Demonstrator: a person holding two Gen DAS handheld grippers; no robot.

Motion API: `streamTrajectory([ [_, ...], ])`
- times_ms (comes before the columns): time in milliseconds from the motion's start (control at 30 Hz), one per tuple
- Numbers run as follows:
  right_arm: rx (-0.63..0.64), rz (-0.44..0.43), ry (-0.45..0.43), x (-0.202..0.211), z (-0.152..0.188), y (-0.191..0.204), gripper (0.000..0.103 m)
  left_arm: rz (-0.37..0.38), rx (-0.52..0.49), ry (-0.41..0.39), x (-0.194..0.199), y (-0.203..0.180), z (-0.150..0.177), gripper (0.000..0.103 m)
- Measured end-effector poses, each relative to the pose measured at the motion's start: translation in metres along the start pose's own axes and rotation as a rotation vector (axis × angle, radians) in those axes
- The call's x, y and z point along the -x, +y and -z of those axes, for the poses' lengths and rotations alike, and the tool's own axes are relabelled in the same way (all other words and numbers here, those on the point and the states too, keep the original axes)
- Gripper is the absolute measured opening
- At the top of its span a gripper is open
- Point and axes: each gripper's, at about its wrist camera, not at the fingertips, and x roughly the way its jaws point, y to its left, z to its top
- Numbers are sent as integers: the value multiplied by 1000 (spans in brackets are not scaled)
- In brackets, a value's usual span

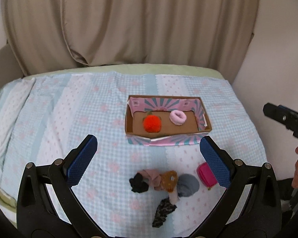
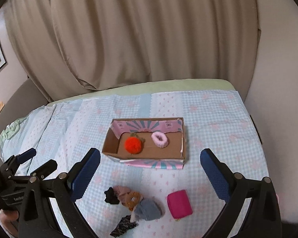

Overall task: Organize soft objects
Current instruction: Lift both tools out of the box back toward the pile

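A shallow cardboard box (image 1: 167, 132) sits on the bed (image 1: 89, 109), and inside it lie an orange pom-pom (image 1: 152, 124) toward its left end and a pink fluffy scrunchie (image 1: 177, 117) toward its right. On the near side of the box, a heap of soft items (image 1: 163, 184) rests on the checked cover, with a magenta pouch (image 2: 179, 203) just to the heap's right. The left claw (image 1: 149, 158) and right claw (image 2: 150, 170) both hover nearer than the box, each spread wide and holding nothing.
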Motion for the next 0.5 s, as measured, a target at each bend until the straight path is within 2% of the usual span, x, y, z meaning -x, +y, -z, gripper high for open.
streamTrajectory([
  [133,15,-3,-20,15,31,10,100,44,6,-21,16,7,34,103],
  [267,13,-17,-35,20,59,17,100,91,-46,-26,22,4,67,103],
  [500,27,-16,-40,9,104,24,100,159,-127,3,5,-6,119,103],
])
